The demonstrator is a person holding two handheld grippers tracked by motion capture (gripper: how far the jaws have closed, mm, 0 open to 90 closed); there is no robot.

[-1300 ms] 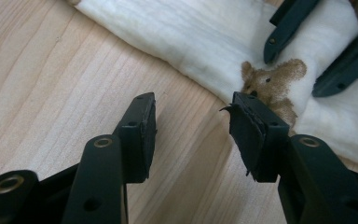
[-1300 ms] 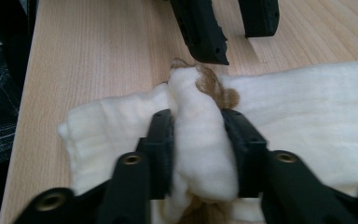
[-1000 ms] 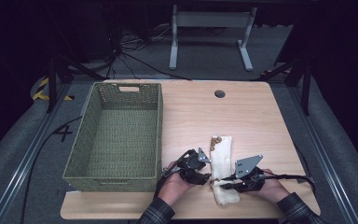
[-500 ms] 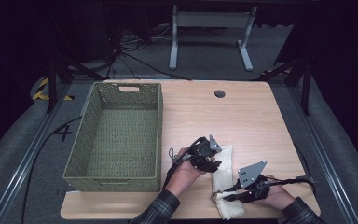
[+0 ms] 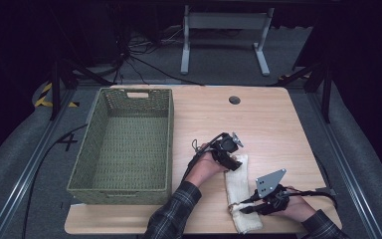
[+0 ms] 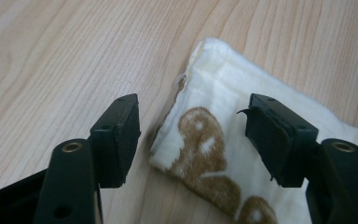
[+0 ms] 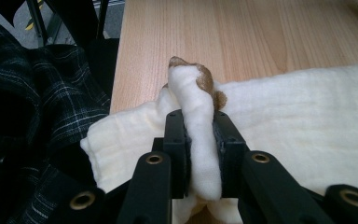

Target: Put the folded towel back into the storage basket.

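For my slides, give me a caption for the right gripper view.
Right gripper pinching a fold of the cream towel above the wooden table.

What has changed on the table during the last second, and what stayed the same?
The left tool moved away from the person, up along the cream towel, and now stands open over its far corner. The right tool drew back toward the table's near edge, shut on a fold of the towel's near end, stretching the towel out lengthwise. The green basket stayed in place.
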